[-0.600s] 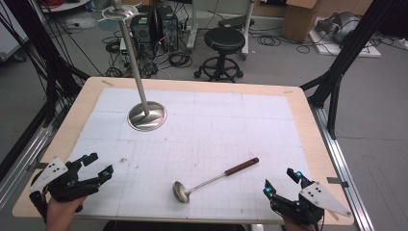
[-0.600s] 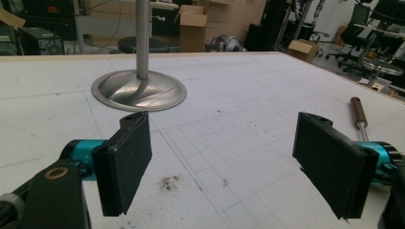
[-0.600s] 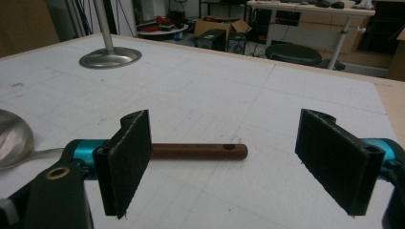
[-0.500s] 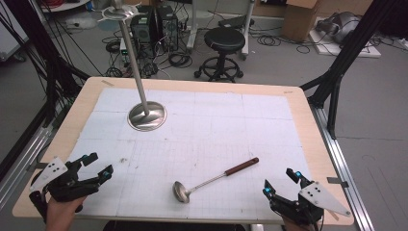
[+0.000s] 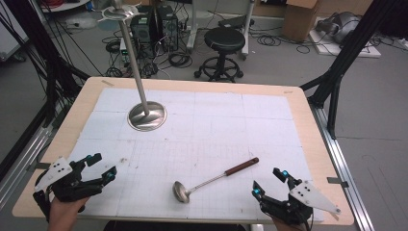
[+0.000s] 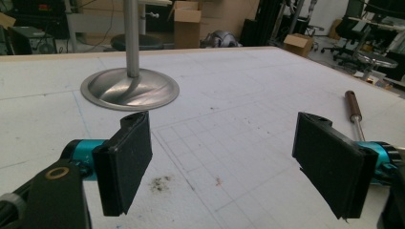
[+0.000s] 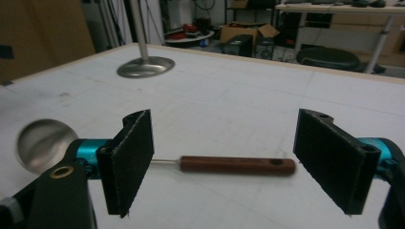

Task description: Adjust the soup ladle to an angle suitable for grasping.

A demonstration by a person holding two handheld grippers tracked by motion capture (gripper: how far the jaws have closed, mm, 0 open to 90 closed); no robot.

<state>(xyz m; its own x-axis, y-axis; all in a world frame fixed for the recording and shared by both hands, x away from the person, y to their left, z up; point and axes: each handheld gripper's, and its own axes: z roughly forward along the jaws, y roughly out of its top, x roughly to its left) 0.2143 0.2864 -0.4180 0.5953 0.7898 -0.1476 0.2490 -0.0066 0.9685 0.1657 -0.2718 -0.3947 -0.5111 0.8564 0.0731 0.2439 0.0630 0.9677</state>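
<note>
The ladle (image 5: 215,178) lies on the table (image 5: 298,125) at 11 o'clock from the right gripper (image 5: 270,182). It looks hard, thin and slippery; its brown handle (image 7: 236,165) seems best to grab. Both the right and the left gripper (image 5: 100,165) are wide open, holding nothing.

stand (image 5: 144,113): far left, upright | stool (image 5: 224,41): beyond table (image 5: 308,125)
</note>
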